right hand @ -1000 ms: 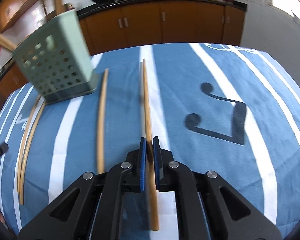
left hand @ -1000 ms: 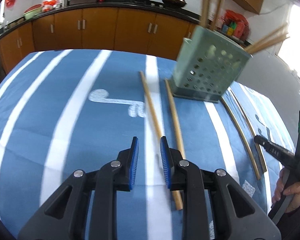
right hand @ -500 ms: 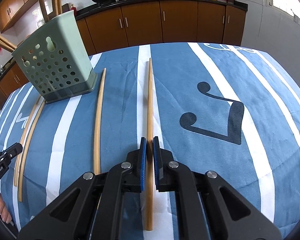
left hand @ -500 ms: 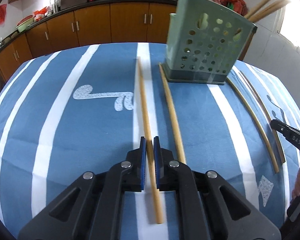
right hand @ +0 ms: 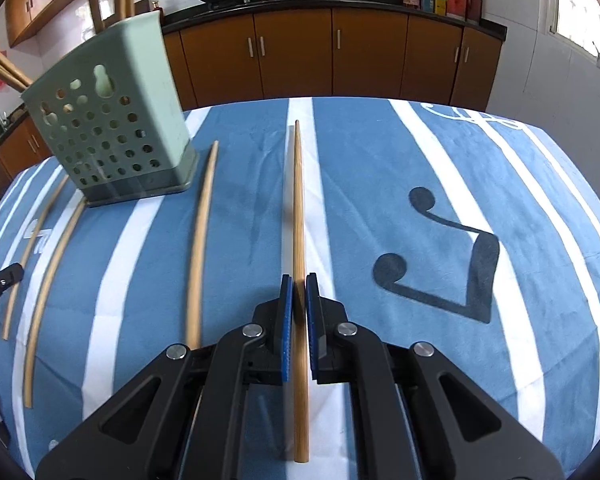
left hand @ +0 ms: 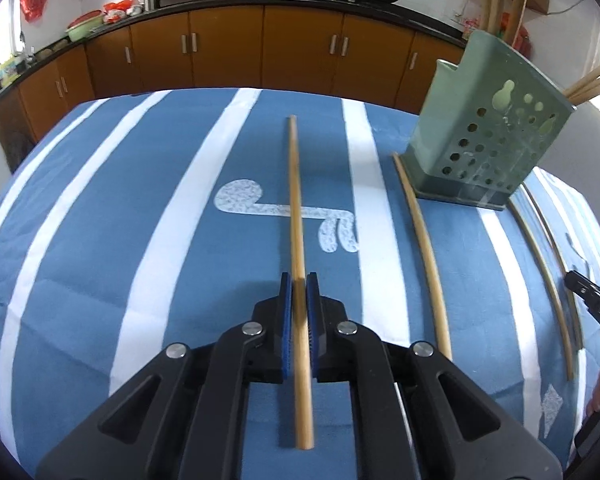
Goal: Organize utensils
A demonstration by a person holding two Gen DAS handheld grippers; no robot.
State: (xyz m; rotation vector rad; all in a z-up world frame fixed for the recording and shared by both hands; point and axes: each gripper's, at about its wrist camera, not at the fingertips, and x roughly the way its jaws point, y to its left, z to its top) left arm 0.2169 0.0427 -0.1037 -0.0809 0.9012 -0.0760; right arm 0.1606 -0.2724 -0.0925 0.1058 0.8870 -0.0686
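My left gripper (left hand: 299, 312) and right gripper (right hand: 299, 312) each pinch one chopstick (left hand: 296, 208), three more lying beside one holder (right hand: 112, 128).

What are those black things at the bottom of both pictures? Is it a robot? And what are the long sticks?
No robot: a person holds two black claws, one in each hand. Each carries a camera looking along its fingers, so one picture comes from the left claw, the other from the right claw. The left claw is shut on a chopstick, the right on a second chopstick. On the striped blue cloth, loose chopsticks lie beside a green basket with holes.
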